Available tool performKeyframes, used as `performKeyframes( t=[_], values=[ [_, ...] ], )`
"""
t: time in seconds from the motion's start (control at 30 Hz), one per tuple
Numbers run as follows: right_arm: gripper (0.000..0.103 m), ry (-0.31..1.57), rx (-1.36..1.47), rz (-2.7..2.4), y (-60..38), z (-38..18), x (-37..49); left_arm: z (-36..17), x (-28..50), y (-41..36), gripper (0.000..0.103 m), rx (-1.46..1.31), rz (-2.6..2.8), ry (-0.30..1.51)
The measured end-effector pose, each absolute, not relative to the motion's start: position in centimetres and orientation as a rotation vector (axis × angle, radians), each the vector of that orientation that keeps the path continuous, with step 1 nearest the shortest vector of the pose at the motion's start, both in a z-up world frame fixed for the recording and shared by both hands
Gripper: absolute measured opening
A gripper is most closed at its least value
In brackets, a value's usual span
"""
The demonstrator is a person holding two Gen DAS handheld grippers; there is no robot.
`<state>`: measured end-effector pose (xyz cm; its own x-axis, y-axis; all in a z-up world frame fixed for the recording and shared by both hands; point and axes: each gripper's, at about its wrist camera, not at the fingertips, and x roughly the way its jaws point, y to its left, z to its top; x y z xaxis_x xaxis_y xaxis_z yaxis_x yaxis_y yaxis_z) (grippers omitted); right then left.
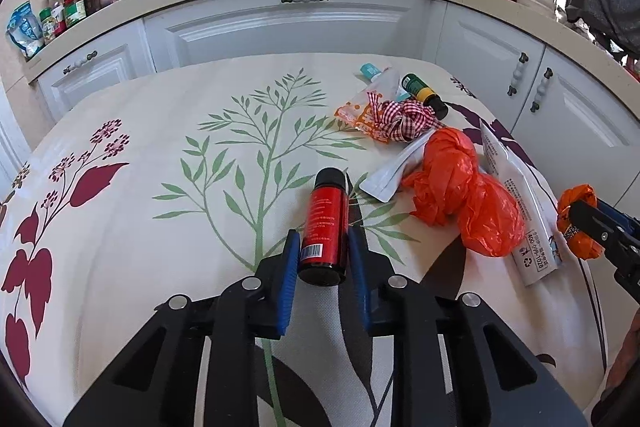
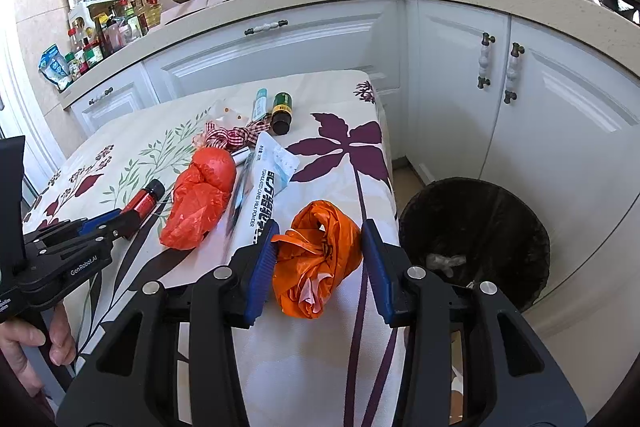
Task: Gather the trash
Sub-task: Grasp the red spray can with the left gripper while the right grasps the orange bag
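On the floral tablecloth (image 1: 160, 131) lies a red bottle (image 1: 326, 203) with a black cap, and my left gripper (image 1: 323, 231) is shut on its lower body, both blue pads against its sides. The right wrist view shows that gripper (image 2: 120, 219) and the red bottle (image 2: 144, 201) at the far left. My right gripper (image 2: 320, 227) is shut on a crumpled orange bag (image 2: 316, 267) near the table's right edge. From the left wrist view the right gripper (image 1: 580, 223) shows at the right. A black-lined trash bin (image 2: 480, 227) stands on the floor right of the table.
More litter lies on the cloth: a red-orange plastic bag (image 1: 464, 195), a white powder pouch (image 1: 516, 195), a checked ribbon (image 1: 404, 119), a green-labelled bottle (image 1: 424, 95) and an orange wrapper (image 1: 360, 115). White cabinets (image 2: 560, 115) and a cluttered counter stand behind. A hand (image 2: 24, 339) holds the left gripper.
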<state>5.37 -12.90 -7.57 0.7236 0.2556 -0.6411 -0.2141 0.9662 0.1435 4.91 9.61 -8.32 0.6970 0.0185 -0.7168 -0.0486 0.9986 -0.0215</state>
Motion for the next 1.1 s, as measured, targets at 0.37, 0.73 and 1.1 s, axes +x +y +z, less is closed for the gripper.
performKeyframes(
  t=[0.37, 0.73, 1.1],
  values=[
    [0.041, 0.685, 0.059, 0.256, -13.3, -6.8, 5.1, -6.9, 3.8, 10.2, 0.025, -0.05, 0.066, 0.751],
    [0.041, 0.705, 0.058, 0.266, -12.9, -7.3, 5.2, -8.3, 4.1, 10.4, 0.028, -0.071, 0.03, 0.797],
    [0.041, 0.712, 0.061, 0.27, -13.1, -7.4, 5.6, -9.1, 4.7, 10.4, 0.025, -0.079, 0.026, 0.838]
  ],
)
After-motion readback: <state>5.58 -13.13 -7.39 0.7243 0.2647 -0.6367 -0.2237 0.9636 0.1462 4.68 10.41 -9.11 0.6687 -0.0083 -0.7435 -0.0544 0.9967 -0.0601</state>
